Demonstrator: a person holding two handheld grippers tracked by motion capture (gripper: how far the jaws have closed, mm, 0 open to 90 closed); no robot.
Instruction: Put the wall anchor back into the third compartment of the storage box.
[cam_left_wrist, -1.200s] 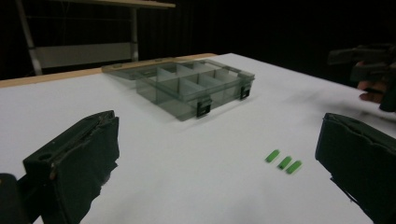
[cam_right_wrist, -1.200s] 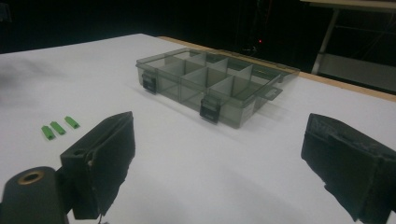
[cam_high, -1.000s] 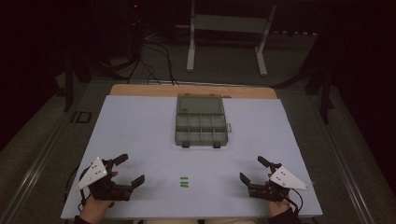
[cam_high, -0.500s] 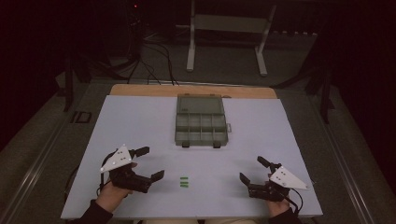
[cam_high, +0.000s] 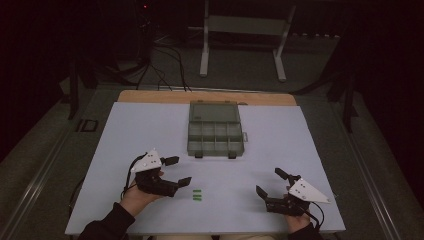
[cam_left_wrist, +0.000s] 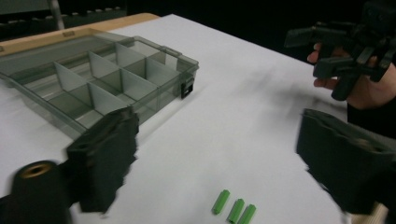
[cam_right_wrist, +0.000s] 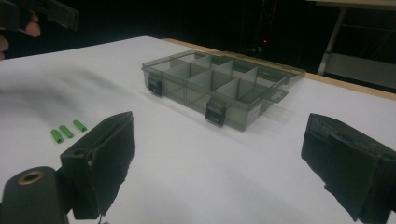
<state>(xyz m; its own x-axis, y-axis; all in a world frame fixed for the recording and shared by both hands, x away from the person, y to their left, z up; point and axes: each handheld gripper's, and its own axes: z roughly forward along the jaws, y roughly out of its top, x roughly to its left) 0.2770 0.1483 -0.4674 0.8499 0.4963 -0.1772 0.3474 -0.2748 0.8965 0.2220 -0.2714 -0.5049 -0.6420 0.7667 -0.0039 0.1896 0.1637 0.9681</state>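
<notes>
**Left gripper closes in on three green pegs**

A dark room surrounds a white table (cam_high: 300, 150), with a wooden strip along its far edge and a metal stand on the floor behind. In the upper middle of the high view sits a smoky translucent compartment box (cam_high: 215, 132), lid open, its cells looking empty.

The three small green pegs (cam_high: 197, 195) lie side by side, touching or nearly so, low in the centre of the high view, well apart from the box and between the two grippers. The left gripper (cam_high: 179, 172) is near them, just to their left, its fingers (cam_left_wrist: 105, 154) apart with nothing between them; they have just been closing a little. In the left gripper view the pegs (cam_left_wrist: 234, 209) lie at the bottom edge, between the fingers but below them. The right gripper (cam_high: 270, 182), at the lower right, rests wide open and empty.

The pegs look like hard plastic: light, stiff, smooth, and probably prone to rolling or skidding. Being so close together, one is best pinched across its short width at mid-length, starting with an outer peg so the neighbours are not scattered.
</notes>
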